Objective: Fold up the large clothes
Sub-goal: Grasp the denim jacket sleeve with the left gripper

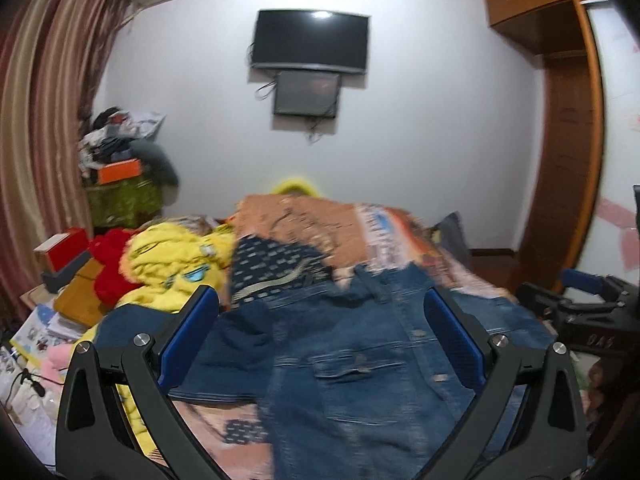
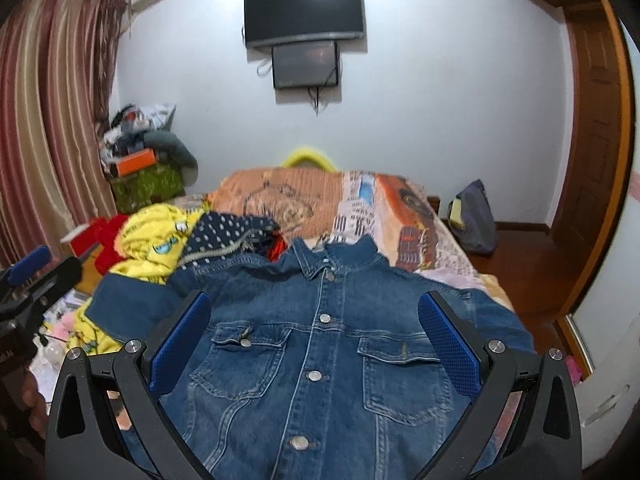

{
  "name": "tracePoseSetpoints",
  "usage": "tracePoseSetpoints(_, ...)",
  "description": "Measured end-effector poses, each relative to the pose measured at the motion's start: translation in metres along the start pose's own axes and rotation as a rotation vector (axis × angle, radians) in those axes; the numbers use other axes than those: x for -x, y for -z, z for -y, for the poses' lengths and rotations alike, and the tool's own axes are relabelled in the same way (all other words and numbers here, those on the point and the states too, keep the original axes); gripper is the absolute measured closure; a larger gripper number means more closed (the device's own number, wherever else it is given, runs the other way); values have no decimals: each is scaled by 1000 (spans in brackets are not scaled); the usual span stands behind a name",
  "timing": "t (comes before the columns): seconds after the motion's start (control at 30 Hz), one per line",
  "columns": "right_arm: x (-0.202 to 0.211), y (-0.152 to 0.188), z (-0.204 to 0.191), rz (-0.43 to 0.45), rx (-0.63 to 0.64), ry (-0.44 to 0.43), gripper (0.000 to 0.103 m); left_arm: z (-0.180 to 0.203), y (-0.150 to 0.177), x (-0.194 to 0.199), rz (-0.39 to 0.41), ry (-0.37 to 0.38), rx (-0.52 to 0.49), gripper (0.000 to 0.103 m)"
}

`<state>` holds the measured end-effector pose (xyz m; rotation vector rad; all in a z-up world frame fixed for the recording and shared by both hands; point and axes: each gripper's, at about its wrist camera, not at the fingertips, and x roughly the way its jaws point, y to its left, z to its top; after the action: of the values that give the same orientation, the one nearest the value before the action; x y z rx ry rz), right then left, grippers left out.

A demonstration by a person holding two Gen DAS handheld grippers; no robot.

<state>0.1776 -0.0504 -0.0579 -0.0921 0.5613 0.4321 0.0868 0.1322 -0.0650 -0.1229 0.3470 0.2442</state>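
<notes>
Fingers of the right gripper [image 2: 314, 334] were spread wide and held nothing; directly under and ahead of them lay the denim jacket [image 2: 320, 344], front side up and buttoned, flat on the bed [image 2: 440, 248]. Its long axis ran straight away from the gripper, collar at the far end. The left gripper [image 1: 322, 334] was also spread and empty, above the jacket's left half, with a sleeve [image 1: 236, 340] lying toward the yellow garment [image 1: 176, 264]. Both grippers seemed equally near, each to its own side. The left view was blurred, the hem was cut off below, and the right sleeve end was not visible.
</notes>
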Motion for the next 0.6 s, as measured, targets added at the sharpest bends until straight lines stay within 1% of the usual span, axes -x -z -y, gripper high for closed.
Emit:
tracePoseSetpoints(0.07, -20, -1, -4, -50, 17, 8, 0, -21, 6, -17, -25, -34, 20, 0)
tracePoseSetpoints(0.13, -40, -4, -10, -103, 36, -2, 0, -47, 15, -36, -70, -65, 55, 0)
tracePoseSetpoints(0.27, -71, -1, -23, -184, 65, -33, 0, -103, 40, -72, -176, -159, 150, 0)
tracePoseSetpoints(0.33, -86, 2, -27, -212, 85, -44, 0, -132, 55, -85, -221, -179, 217, 0)
tracePoseSetpoints(0.43, -110, 7, -36, -249, 158, -21, 0, -180, 79, -100, -280, -207, 346, 0)
tracePoseSetpoints(0.5, -123, 11, -39, -286, 198, -13, 0, -206, 95, -113, -320, -211, 406, 0)
tracePoseSetpoints(0.57, -133, 13, -37, -323, 205, -19, 0, -227, 109, -124, -361, -190, 446, 5)
tracePoseSetpoints(0.6, -138, 14, -36, -344, 199, -32, 0, -237, 117, -129, -381, -166, 471, 8)
